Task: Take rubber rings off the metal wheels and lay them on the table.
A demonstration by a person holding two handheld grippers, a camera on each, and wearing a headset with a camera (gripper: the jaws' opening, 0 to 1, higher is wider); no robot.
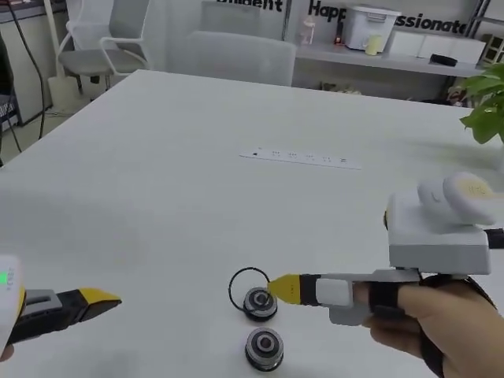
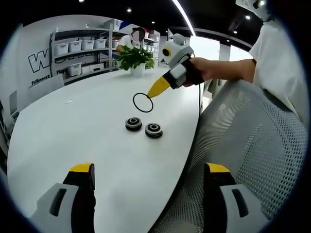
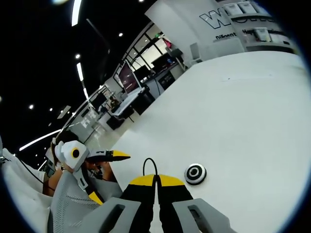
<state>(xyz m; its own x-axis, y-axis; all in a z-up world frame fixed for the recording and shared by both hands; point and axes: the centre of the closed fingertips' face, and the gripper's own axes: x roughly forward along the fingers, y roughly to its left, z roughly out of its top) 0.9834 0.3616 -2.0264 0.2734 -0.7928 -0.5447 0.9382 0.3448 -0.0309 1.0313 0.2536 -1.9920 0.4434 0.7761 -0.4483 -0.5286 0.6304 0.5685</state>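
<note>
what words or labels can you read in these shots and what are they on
"Happ" and "ssionate": back wall, the middle hidden by a white container
"Diligent": same wall, under a big "W", in both gripper views
power strip markings: too small to read
</note>
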